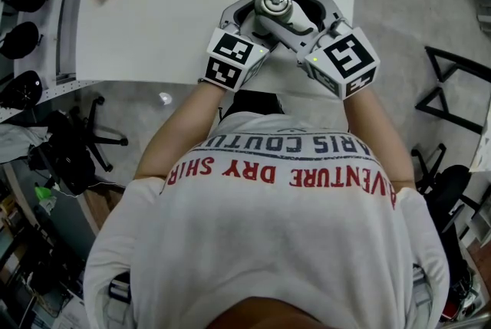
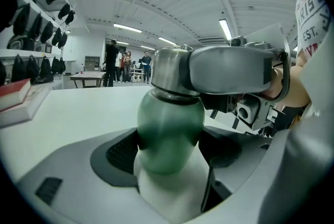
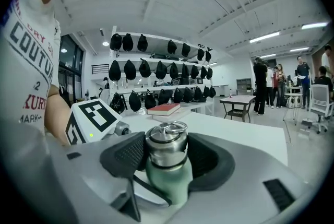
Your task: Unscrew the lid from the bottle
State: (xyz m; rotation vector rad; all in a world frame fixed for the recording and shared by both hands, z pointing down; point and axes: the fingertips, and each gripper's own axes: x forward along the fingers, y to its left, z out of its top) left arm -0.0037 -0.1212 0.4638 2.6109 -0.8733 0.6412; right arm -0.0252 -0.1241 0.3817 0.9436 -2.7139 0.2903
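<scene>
head view: bottle [image 1: 274, 1] upright by table's [image 1: 192, 13] near edge, between left gripper [image 1: 259, 17] and right gripper [image 1: 285, 7] | left gripper view: jaws clamped on green body | right gripper view: jaws narrow, pinching steel lid [image 3: 166, 144]

Reaching both forearms [image 1: 175, 137] over the table's [image 1: 184, 21] near edge, angling inward toward each other, clamping the left gripper [image 2: 169, 151] on the green bottle [image 2: 169, 129] and the right gripper [image 3: 166, 154] on its steel lid [image 3: 166, 145].

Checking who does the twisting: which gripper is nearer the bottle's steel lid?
Right. The right gripper is clamped on the lid itself; the left gripper grips the green bottle body below the lid.
</scene>
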